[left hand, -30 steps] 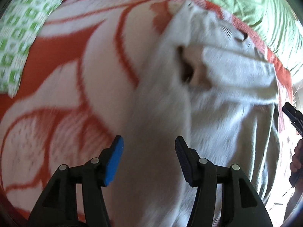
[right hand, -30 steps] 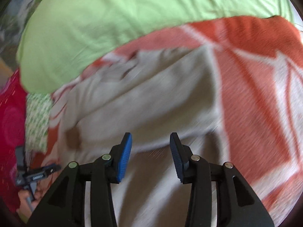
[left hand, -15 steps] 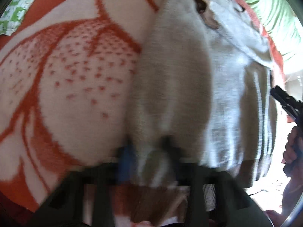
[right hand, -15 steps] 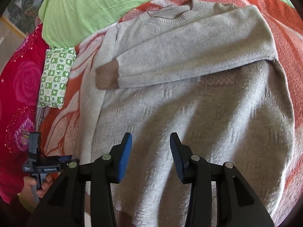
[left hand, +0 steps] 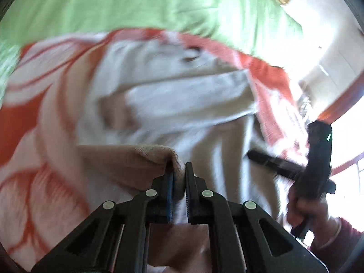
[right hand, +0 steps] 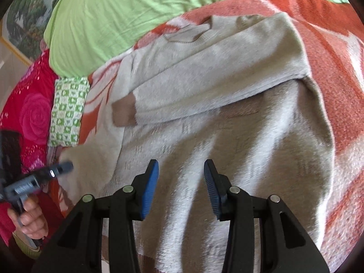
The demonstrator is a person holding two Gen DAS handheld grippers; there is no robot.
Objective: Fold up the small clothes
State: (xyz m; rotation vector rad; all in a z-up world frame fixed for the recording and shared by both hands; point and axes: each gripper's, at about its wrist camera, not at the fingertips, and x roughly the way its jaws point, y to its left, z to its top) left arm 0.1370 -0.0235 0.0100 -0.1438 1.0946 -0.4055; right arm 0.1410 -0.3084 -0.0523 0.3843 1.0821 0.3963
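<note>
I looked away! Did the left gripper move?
Yes. The left gripper shut on the sweater's hem and lifted it toward the green pillow.

One grey sweater (right hand: 227,125) is lying on one orange-and-white blanket (right hand: 329,72); one green sheet (right hand: 136,11) is showing beyond the sweater; one green-checked cushion (right hand: 68,111) is sitting left of the sweater; two claws are showing, left claw (left hand: 179,177) and right claw (right hand: 181,179); two hands are holding them.
</note>
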